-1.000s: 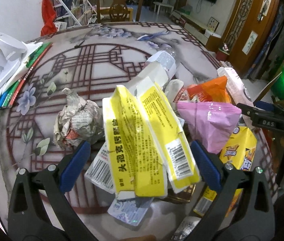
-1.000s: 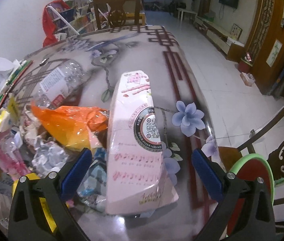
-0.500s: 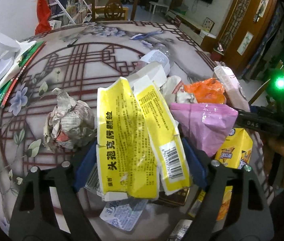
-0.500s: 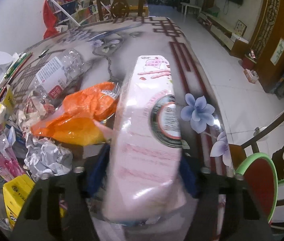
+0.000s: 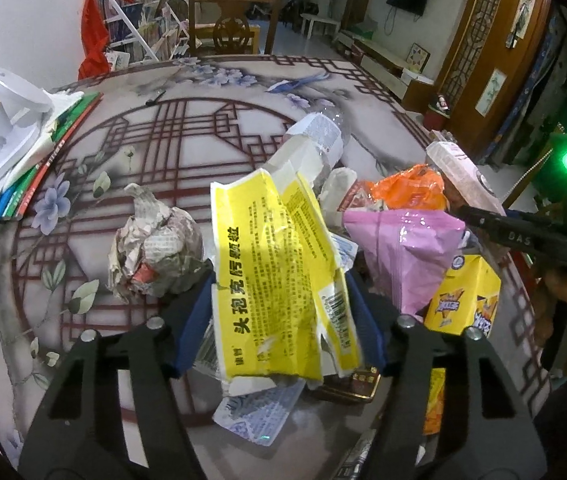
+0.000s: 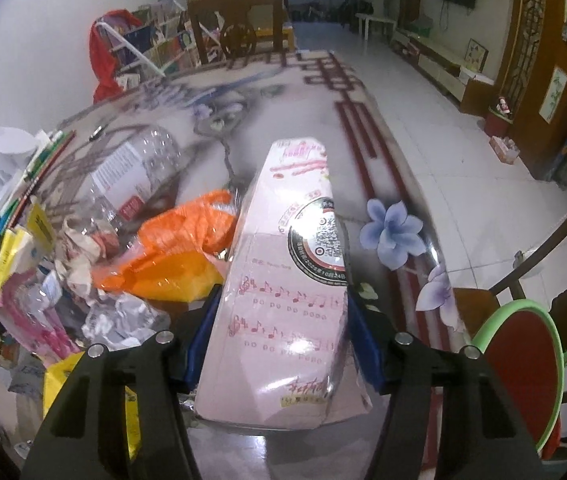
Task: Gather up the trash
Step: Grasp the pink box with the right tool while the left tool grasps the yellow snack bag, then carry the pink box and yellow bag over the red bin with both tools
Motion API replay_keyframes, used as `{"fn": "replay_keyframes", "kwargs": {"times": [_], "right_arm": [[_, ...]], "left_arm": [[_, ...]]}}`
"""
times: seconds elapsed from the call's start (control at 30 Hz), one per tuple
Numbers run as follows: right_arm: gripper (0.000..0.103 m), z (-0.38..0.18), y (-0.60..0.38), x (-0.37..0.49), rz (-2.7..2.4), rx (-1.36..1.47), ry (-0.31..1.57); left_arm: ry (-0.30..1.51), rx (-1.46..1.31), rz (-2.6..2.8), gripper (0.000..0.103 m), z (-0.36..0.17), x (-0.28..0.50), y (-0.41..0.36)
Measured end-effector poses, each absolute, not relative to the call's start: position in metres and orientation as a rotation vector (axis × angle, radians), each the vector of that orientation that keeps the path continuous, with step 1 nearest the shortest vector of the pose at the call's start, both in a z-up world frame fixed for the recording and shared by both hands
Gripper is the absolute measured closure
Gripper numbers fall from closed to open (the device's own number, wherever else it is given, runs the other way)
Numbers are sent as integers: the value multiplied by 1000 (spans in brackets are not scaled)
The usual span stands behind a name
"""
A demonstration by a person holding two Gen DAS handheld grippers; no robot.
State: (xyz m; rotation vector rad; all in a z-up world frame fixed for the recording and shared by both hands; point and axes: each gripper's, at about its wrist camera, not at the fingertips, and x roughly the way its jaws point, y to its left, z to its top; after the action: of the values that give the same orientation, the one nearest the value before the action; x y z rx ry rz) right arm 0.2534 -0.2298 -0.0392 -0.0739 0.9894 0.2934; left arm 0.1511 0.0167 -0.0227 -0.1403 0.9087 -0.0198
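- Your left gripper, wide a second ago, is closing on the flattened yellow medicine box, beside the crumpled newspaper ball; the pads touch both edges.
- Your right gripper has clamped the pink tissue pack, right of that ball past the orange bag.
- Both look ready to lift.
- No bin shows; items under the box are hidden.

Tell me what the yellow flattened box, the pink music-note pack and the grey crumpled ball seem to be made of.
Yellow flattened box: thin printed cardboard, matte; torn white edges and fold creases show.
Pink music-note pack: glossy plastic film, with glare and wrinkles; the contents are not visible.
Grey crumpled ball: newsprint-like paper, dull, with printed text on its creases.
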Motion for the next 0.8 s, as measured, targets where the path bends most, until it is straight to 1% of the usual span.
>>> {"fn": "replay_keyframes", "kwargs": {"times": [0.3, 0.6, 0.8], "right_arm": [[47, -27, -230, 241, 310, -46, 958], [47, -9, -229, 226, 318, -67, 891], [47, 6, -236, 214, 333, -32, 868]], "left_arm": [[886, -161, -26, 50, -13, 144, 21], [840, -177, -16, 50, 9, 132, 27], [823, -168, -11, 50, 21, 124, 28]]}}
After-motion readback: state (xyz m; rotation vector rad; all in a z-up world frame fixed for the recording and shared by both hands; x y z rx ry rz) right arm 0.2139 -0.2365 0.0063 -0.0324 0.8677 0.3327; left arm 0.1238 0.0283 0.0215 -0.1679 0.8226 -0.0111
